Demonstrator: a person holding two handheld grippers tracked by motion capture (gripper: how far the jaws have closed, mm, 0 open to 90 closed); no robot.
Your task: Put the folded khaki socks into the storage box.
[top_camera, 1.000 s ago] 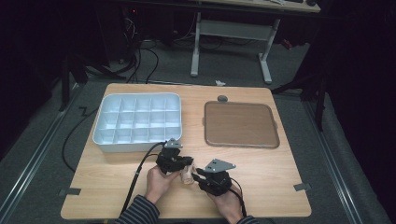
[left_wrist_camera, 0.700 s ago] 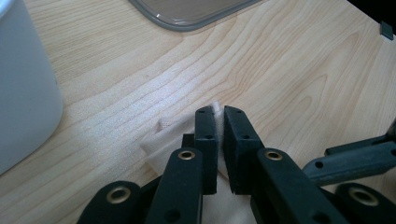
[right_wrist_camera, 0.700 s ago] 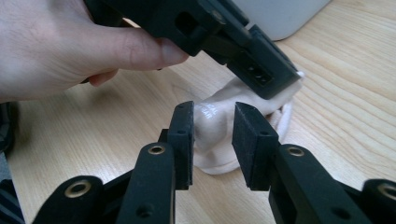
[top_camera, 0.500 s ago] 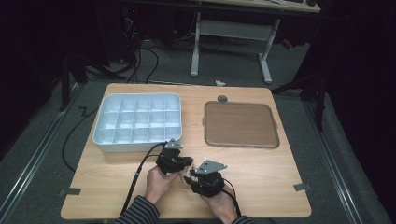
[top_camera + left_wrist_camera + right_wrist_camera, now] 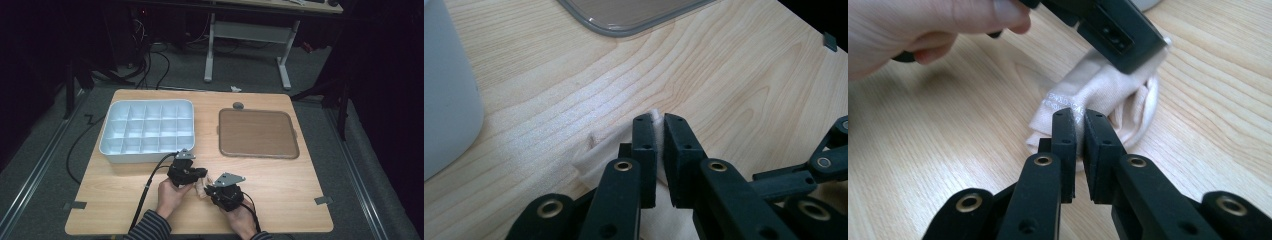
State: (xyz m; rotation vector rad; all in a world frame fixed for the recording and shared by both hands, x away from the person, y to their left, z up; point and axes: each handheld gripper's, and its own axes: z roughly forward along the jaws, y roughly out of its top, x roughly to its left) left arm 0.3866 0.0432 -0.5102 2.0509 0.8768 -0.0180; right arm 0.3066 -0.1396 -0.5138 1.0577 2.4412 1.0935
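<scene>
Wooden table (image 5: 300, 190) bears white compartment tray (image 5: 147, 131) far left, brown lidded tray (image 5: 257, 133) far right; small beige cloth (image 5: 202, 188) lies bunched on near edge between both hands; left gripper (image 5: 659, 131) pinches cloth at its end; right gripper (image 5: 1079, 125), jaws just closing, clamps cloth's other end

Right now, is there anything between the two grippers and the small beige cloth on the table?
Nothing visible. The left gripper and the right gripper are each shut on the cloth, which lies on the bare wooden table.
</scene>
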